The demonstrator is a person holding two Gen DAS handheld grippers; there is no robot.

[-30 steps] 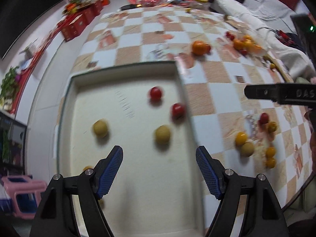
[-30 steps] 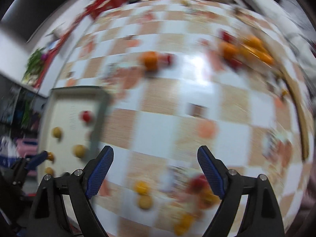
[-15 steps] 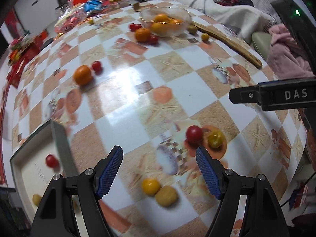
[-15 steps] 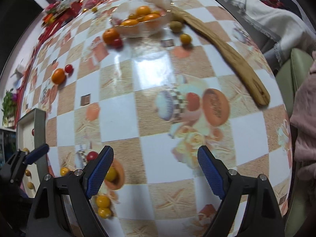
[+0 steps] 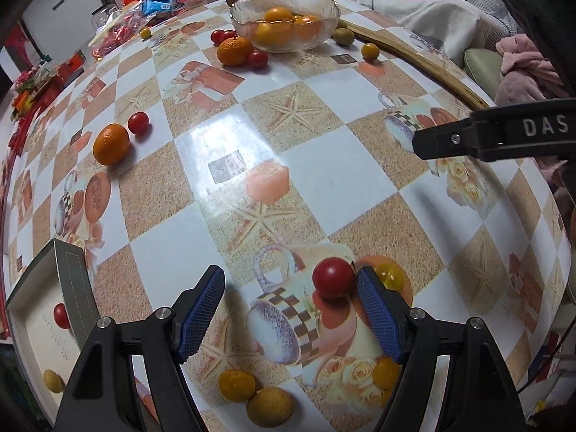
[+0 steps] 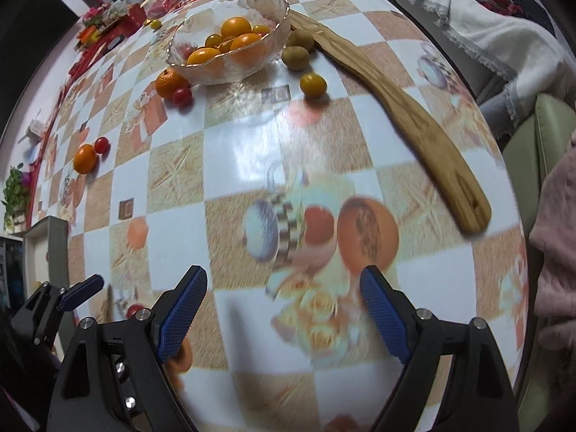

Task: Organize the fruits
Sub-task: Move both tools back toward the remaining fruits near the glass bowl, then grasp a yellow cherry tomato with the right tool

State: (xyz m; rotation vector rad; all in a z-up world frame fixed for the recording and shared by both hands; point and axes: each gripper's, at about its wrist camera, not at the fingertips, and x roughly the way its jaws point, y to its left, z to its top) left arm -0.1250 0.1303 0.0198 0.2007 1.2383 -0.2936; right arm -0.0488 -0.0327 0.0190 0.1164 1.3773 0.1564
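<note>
My left gripper [image 5: 289, 289] is open over the checkered table, with a red cherry tomato [image 5: 333, 277] just inside its right finger. A yellow tomato [image 5: 392, 277] lies behind that finger. An orange fruit [image 5: 235, 385] and a tan fruit [image 5: 270, 406] lie below the jaws. A beige tray [image 5: 70, 280] at lower left holds a red tomato [image 5: 61, 316] and a tan fruit [image 5: 53, 381]. A glass bowl [image 6: 268, 48] of oranges stands at the far side. My right gripper [image 6: 282, 297] is open and empty above the table.
A long wooden spatula [image 6: 414, 122] lies along the right edge. Loose fruits: an orange [image 5: 111, 144] with a tomato [image 5: 138, 123] at left, an orange [image 5: 234, 50] and tomato [image 5: 257, 59] by the bowl, green fruits [image 6: 296, 57]. Packets clutter the far end.
Both grippers swung right from the tray towards the table's right part. My left gripper has come down around the red cherry tomato.
</note>
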